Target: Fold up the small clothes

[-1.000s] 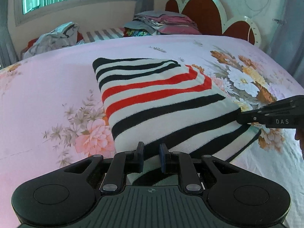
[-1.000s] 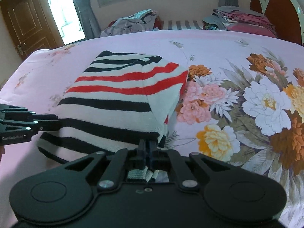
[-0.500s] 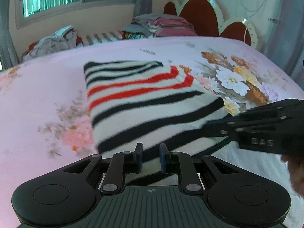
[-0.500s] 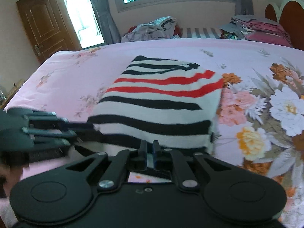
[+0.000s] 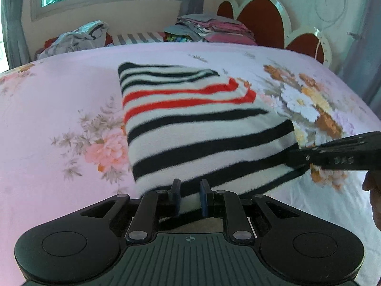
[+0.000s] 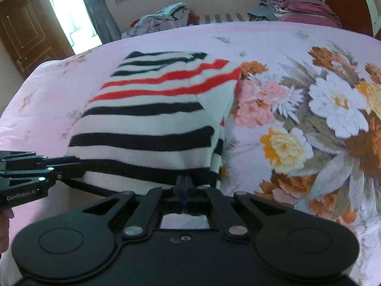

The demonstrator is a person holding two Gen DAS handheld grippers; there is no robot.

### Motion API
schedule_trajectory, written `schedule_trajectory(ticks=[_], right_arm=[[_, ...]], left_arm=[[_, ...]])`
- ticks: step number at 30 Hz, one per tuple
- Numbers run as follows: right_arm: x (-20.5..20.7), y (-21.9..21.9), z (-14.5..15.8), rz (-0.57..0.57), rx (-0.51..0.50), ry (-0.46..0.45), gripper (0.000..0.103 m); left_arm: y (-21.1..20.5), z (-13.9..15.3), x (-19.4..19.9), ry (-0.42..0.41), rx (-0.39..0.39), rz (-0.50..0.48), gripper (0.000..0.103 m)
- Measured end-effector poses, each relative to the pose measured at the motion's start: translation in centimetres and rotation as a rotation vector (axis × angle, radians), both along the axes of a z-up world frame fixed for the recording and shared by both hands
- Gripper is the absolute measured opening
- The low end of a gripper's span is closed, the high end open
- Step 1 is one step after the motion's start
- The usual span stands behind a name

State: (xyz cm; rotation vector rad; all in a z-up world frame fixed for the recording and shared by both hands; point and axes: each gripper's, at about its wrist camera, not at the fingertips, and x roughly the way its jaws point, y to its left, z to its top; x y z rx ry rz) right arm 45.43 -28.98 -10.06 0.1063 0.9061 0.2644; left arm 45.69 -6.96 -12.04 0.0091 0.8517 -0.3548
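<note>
The striped garment (image 5: 197, 128) lay folded on the floral bedsheet (image 5: 59, 100), stretching away ahead of both sets of jaws. The left gripper (image 5: 189, 196) stood slightly parted, pinching the near hem. The right gripper (image 6: 183, 186), almost closed, clamped the other near corner.

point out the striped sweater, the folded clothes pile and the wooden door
striped sweater (image 5: 195, 128), left wrist view, on a white band in the middle of its top layer
folded clothes pile (image 5: 214, 27), left wrist view, on a pink layer
wooden door (image 6: 26, 38), right wrist view, on its panelled face
</note>
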Motion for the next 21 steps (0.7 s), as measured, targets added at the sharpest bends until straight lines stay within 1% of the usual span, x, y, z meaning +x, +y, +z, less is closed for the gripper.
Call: schedule_trajectory(ticks=[1, 2, 3, 4, 5, 6, 7, 9, 10, 12, 14, 16, 18, 19, 21], right_arm=[[-0.2, -0.3, 0.9, -0.008, 0.023, -0.036, 0.014], [0.0, -0.8, 1.6, -0.026, 0.031, -0.066, 0.027], [0.1, -1.3, 2.0, -0.055, 0.033, -0.091, 0.045], [0.5, -2.0, 2.3, -0.082, 0.044, -0.105, 0.053], [1.2, -2.8, 2.4, -0.105, 0.074, -0.101, 0.062], [2.0, -3.8, 2.1, -0.13, 0.118, -0.077, 0.063], [2.8, -4.9, 1.6, -0.151, 0.178, -0.039, 0.063], [4.5, -6.9, 0.2, -0.175, 0.307, 0.026, 0.063], [5.1, -7.7, -0.5, -0.181, 0.356, 0.047, 0.063], [6.2, -8.8, -1.9, -0.205, 0.423, 0.09, 0.063], [7.1, -9.8, -3.2, -0.21, 0.49, 0.132, 0.063], [7.5, -10.6, -4.3, -0.221, 0.542, 0.166, 0.064], [7.9, -11.1, -5.5, -0.215, 0.606, 0.198, 0.066], [8.0, -11.3, -6.0, -0.21, 0.63, 0.206, 0.067], [8.3, -11.6, -6.6, -0.191, 0.674, 0.206, 0.069]], left_arm=[[0.3, 0.5, 0.1, -0.014, 0.004, 0.009, 0.017], [0.7, 0.7, 0.4, -0.02, 0.008, 0.016, 0.019], [1.0, 0.7, 0.9, -0.016, 0.01, 0.021, 0.052], [1.2, 0.6, 1.4, -0.014, 0.025, 0.037, 0.078], [1.4, 0.6, 1.8, -0.031, 0.056, 0.065, 0.101], [1.5, 0.6, 2.1, -0.058, 0.07, 0.069, 0.101], [1.6, 0.6, 2.7, -0.053, 0.063, 0.052, 0.101], [1.8, 0.7, 3.9, -0.042, 0.024, 0.053, 0.101], [2.0, 0.7, 4.6, -0.035, -0.007, 0.049, 0.101], [2.5, 0.2, 6.1, 0.009, -0.066, 0.058, 0.092], [3.4, -0.8, 7.8, 0.079, -0.142, 0.082, 0.088], [4.5, -2.2, 9.0, 0.151, -0.235, 0.111, 0.088], [5.3, -3.7, 9.4, 0.209, -0.311, 0.136, 0.088], [5.8, -4.4, 9.8, 0.239, -0.361, 0.145, 0.088], [6.3, -5.4, 9.9, 0.267, -0.427, 0.163, 0.088]])
